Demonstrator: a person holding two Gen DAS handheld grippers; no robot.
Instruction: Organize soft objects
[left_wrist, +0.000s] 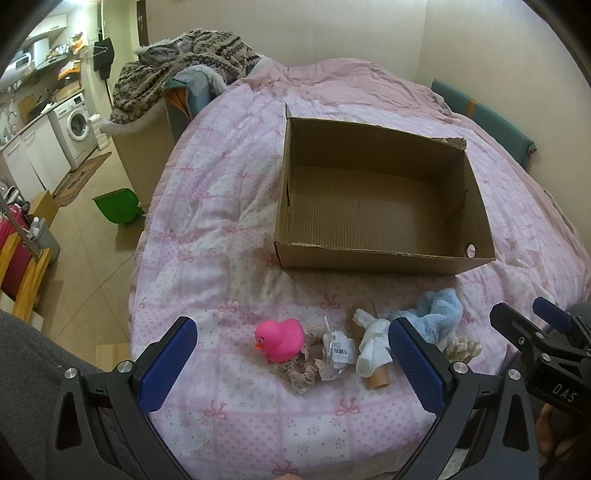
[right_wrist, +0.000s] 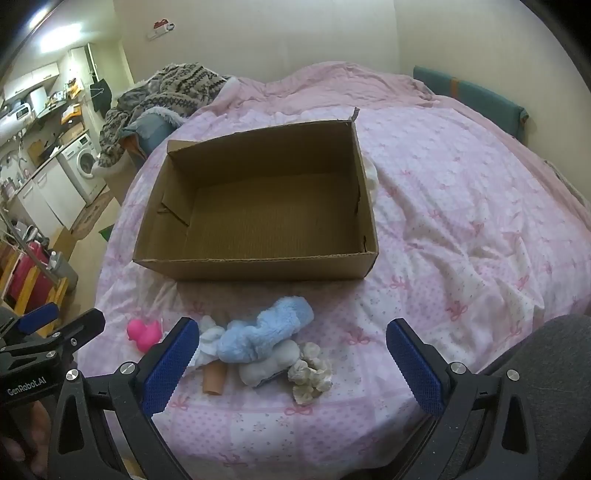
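Note:
An empty cardboard box (left_wrist: 384, 254) stands open on the bed; it also shows in the right wrist view (right_wrist: 258, 267). In front of it lies a row of small things: a pink rubber duck (left_wrist: 279, 339) (right_wrist: 144, 334), a beige lace scrunchie (left_wrist: 302, 373), a clear packet (left_wrist: 338, 352), a doll in white (left_wrist: 373, 349) (right_wrist: 210, 341), a fluffy blue cloth (left_wrist: 439, 317) (right_wrist: 264, 332), a grey-white soft toy (right_wrist: 267, 365) and a cream scrunchie (right_wrist: 310, 374) (left_wrist: 463, 349). My left gripper (left_wrist: 291, 363) is open above the duck and doll. My right gripper (right_wrist: 293, 360) is open above the blue cloth.
The bed has a pink patterned quilt (left_wrist: 207, 221). A pile of knitted blankets (left_wrist: 184, 62) lies on a chair beyond the bed's far left. A green bin (left_wrist: 116, 205), a red case (left_wrist: 13, 251) and a washing machine (left_wrist: 74, 125) stand on the floor at left.

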